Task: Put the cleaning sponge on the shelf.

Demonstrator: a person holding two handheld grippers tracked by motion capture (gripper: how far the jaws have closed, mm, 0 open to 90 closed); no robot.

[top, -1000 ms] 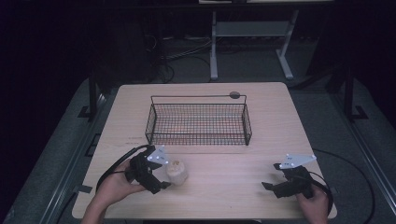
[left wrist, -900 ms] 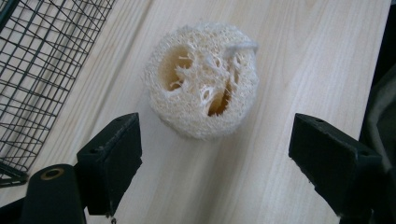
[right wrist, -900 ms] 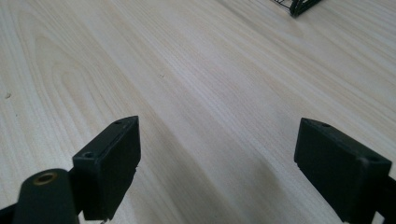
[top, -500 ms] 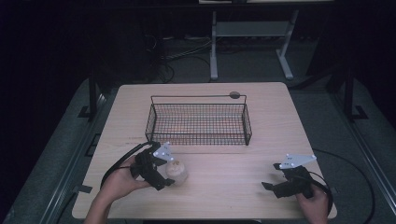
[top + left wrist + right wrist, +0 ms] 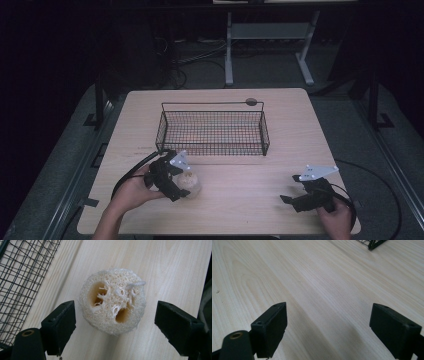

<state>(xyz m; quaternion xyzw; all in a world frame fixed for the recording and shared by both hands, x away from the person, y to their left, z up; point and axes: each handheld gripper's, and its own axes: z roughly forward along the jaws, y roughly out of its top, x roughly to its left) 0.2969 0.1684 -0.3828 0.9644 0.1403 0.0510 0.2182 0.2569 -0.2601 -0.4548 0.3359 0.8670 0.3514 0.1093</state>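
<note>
A pale, round loofah sponge [image 5: 112,301] with holes in its top lies on the wooden table [image 5: 160,270]. My left gripper [image 5: 115,322] is open, with one jaw on each side of the sponge and a gap to both. In the high view the left gripper [image 5: 179,184] sits at the front left, right against the loofah [image 5: 192,184]. A black wire basket [image 5: 212,131] stands behind it at mid-table. My right gripper [image 5: 291,190] is at the front right, and in its own view the right gripper [image 5: 328,327] stands open over bare wood.
The basket's mesh wall [image 5: 20,277] runs close along the left of the loofah, and one basket corner [image 5: 374,243] shows far ahead of the right gripper. A small dark round thing [image 5: 251,102] lies behind the basket. Cables trail off the table's front edge [image 5: 220,233].
The left gripper has shifted a little forward and to the right, closing in around the loofah. The right gripper has stayed put.
</note>
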